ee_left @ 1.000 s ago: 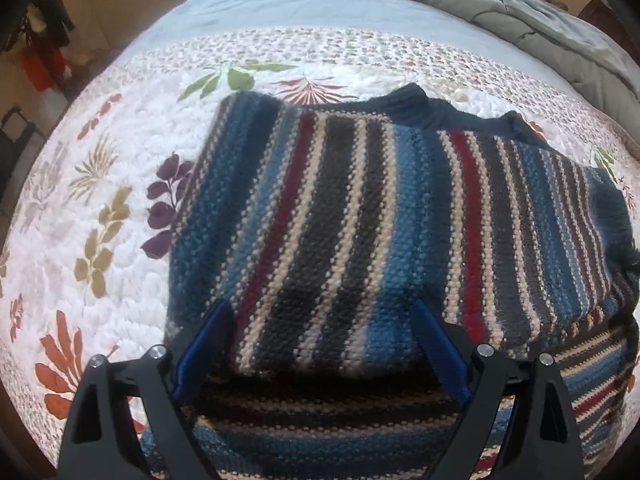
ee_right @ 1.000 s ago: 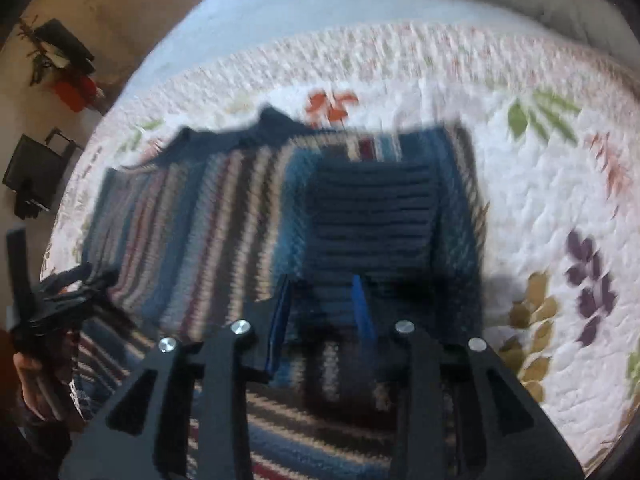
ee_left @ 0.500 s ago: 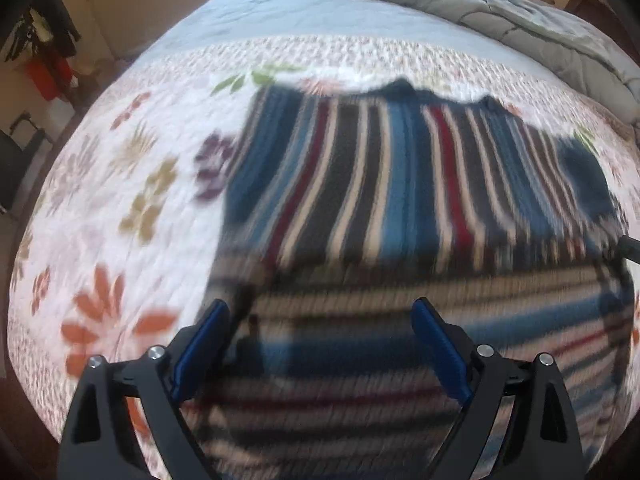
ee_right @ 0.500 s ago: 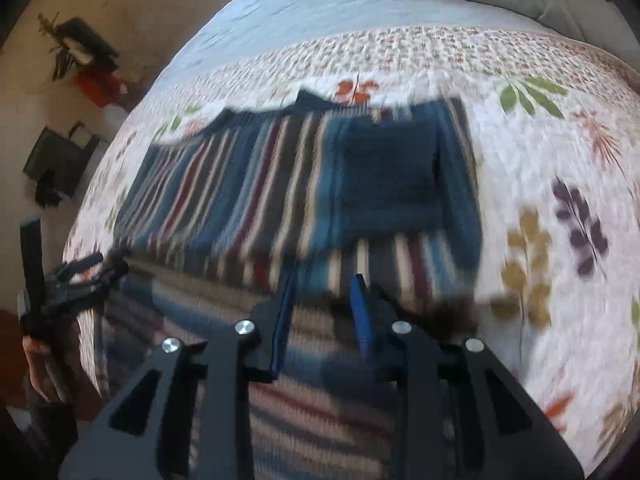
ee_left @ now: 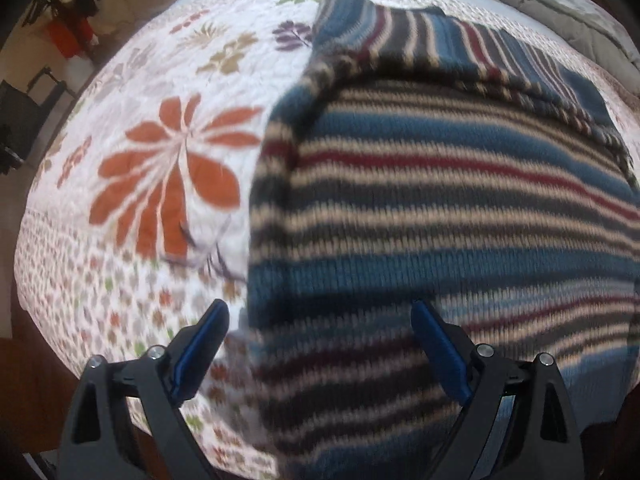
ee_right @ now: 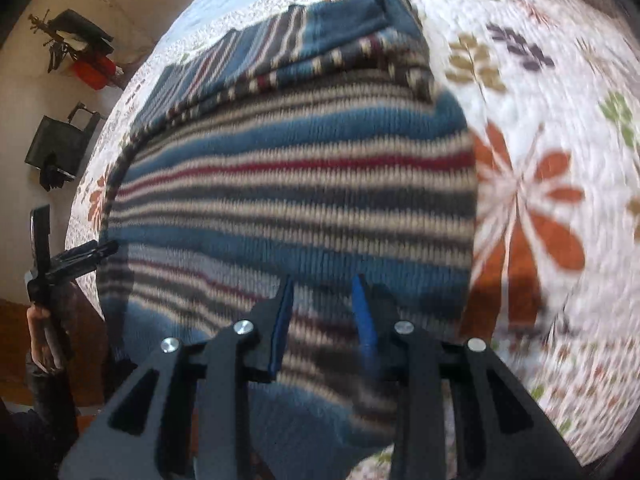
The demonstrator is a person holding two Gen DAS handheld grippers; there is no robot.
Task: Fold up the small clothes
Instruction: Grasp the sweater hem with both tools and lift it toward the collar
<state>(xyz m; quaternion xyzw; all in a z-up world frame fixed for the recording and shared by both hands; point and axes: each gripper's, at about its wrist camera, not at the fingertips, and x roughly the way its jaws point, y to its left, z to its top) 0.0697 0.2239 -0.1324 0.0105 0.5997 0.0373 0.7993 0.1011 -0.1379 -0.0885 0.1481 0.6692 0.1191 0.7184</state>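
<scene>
Floral quilt [ee_left: 132, 168] covers the bed, and the striped sweater [ee_left: 460, 208] lies folded on it, far edge doubled over. Left gripper [ee_left: 320, 340] hovers above the sweater's left edge, fingers spread wide, released. Right gripper [ee_right: 322, 308] fingers are parting above the knit, gripping nothing.

Both wrist views look steeply down, close — sharing the striped sweater [ee_left: 440, 208].

Both tongs [ee_left: 318, 328] [ee_right: 322, 300] drew back over the sweater [ee_left: 440, 208].
</scene>
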